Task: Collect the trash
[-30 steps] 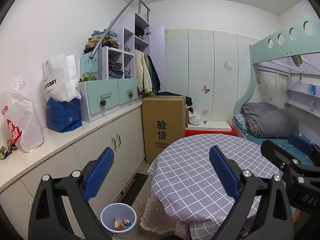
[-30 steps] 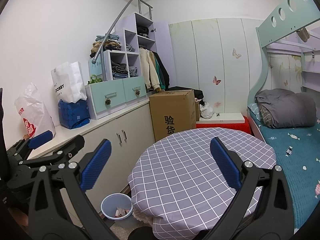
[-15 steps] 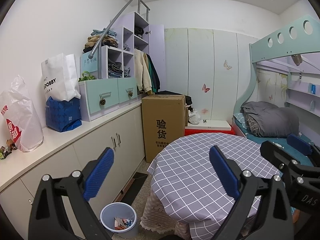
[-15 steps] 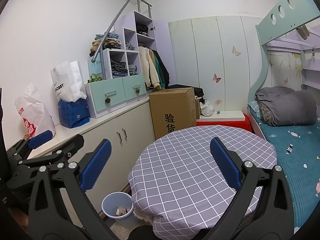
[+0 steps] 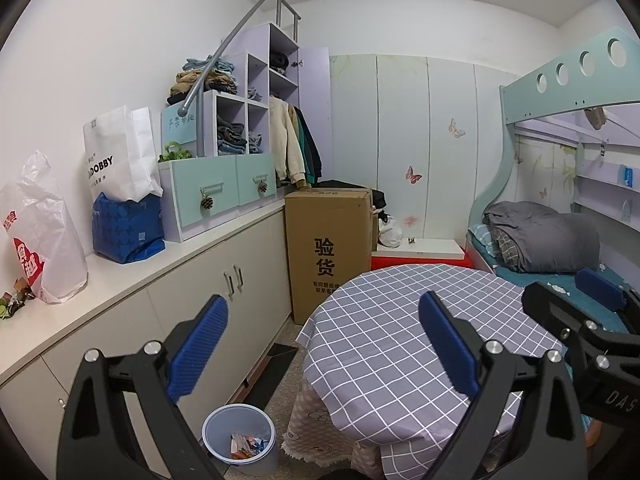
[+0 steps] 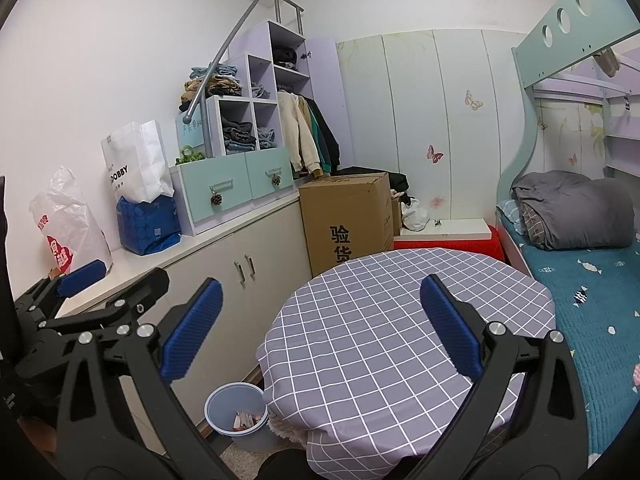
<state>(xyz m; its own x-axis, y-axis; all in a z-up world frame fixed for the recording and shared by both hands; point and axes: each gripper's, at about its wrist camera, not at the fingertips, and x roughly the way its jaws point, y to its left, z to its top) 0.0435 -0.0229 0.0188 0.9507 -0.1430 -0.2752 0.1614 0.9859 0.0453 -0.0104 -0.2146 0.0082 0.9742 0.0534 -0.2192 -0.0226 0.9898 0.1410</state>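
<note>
A small blue-grey trash bin (image 5: 239, 438) stands on the floor between the cabinets and the round table; it holds paper scraps (image 5: 244, 445). It also shows in the right wrist view (image 6: 236, 416). My left gripper (image 5: 324, 344) is open and empty, held above the table's near edge. My right gripper (image 6: 320, 324) is open and empty, beside it over the table. Each gripper shows at the edge of the other's view. Small wrappers (image 5: 14, 294) lie on the counter at far left.
A round table with a grey checked cloth (image 5: 404, 336) fills the middle. White cabinets (image 5: 224, 276) with a counter run along the left, carrying bags (image 5: 40, 232) and drawers. A cardboard box (image 5: 328, 240) stands behind. A bunk bed (image 6: 592, 280) is at right.
Both views have drifted very slightly; the table sits a touch higher in frame. Both grippers stay open and empty.
</note>
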